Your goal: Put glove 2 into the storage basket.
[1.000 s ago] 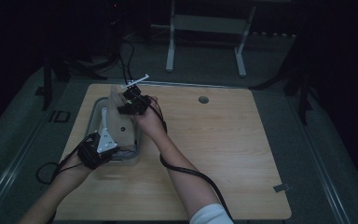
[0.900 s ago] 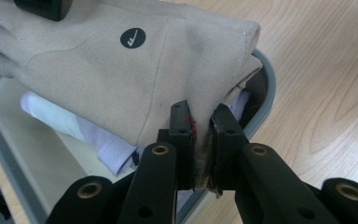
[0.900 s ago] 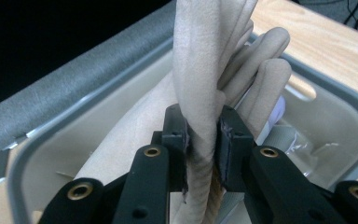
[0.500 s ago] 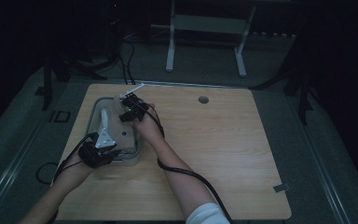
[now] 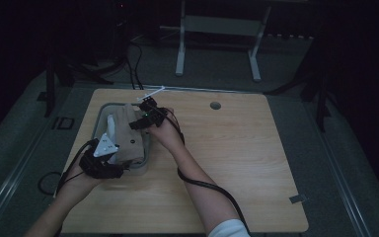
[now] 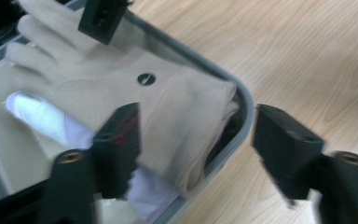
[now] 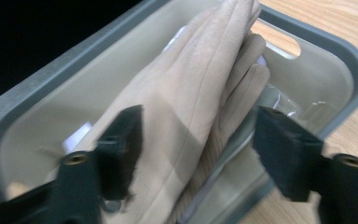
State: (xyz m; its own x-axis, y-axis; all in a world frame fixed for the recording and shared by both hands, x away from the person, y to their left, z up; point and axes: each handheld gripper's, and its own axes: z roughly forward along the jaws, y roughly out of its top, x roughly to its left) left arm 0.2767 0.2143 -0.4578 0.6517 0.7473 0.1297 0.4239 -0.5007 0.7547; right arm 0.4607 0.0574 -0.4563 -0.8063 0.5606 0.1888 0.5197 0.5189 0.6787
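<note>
A beige glove (image 5: pixel 128 129) lies lengthwise in a grey tray (image 5: pixel 98 116) at the table's left. In the left gripper view the glove's cuff (image 6: pixel 177 107) hangs over white material (image 6: pixel 42 116). My left gripper (image 6: pixel 196 126) has just been opening and stands open. One jaw is over the cuff, the other outside the tray rim (image 6: pixel 242 93). My right gripper (image 7: pixel 198 126) has also just been opening. It stands open over the glove's palm (image 7: pixel 200 79), with the pads not pressing it. From above, the left gripper (image 5: pixel 116 150) is at the tray's near end and the right gripper (image 5: pixel 138 122) at its right side.
The wooden table (image 5: pixel 237 163) has a round cable hole (image 5: pixel 215 105) near its far edge. A slot handle (image 7: pixel 279 44) is cut in the tray's end wall. Cables trail from both grippers. White desk legs (image 5: pixel 180 44) stand on the dark floor beyond.
The right gripper has come down from the tray's far end toward the tray, and the glove it held up now lies flat in the tray. Both grippers' jaws have spread apart.
</note>
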